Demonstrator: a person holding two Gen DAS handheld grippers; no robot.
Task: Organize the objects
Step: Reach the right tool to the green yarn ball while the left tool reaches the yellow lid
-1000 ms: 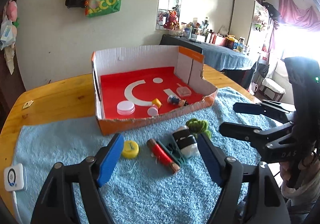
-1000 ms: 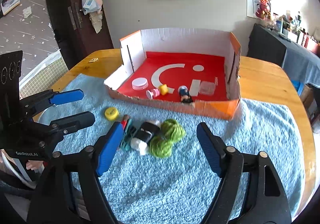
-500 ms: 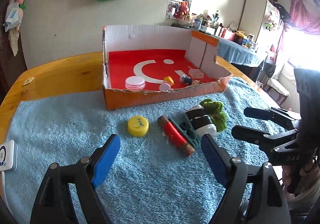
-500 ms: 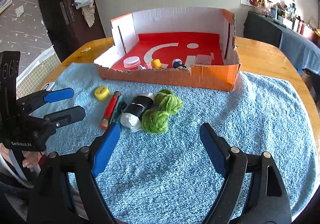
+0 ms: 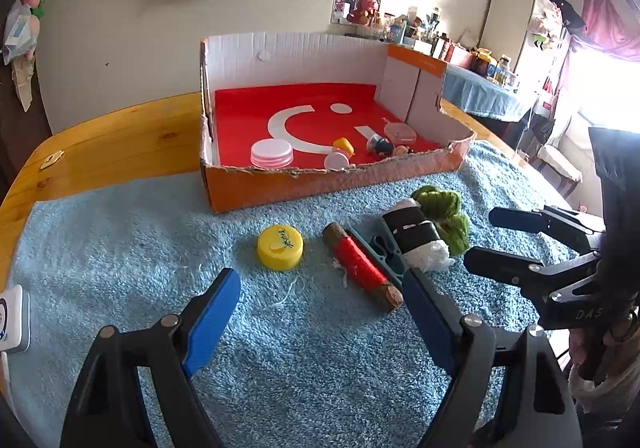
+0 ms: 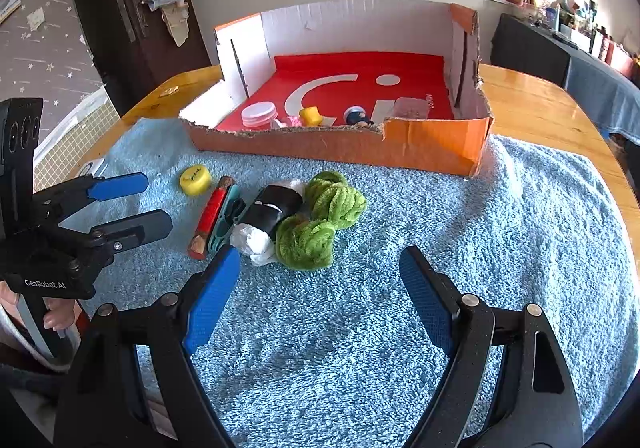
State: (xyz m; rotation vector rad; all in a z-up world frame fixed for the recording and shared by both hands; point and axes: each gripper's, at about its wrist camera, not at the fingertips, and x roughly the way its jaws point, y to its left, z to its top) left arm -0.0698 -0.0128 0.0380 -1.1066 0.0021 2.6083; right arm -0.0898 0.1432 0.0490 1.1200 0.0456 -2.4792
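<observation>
Left wrist view is showing the left tool (image 5: 320,312) hanging wide open and empty, nearer the camera than the red thread spool (image 5: 362,266). The yellow cap (image 5: 280,247) is lying left of that spool, the black-banded white roll (image 5: 414,236) right of it. Best approach: straddling one item squarely, avoiding neighbours. Only the right wrist view is revealing both green yarn balls (image 6: 320,220) and the right tool (image 6: 320,296), also gaping, holding nothing.
</observation>
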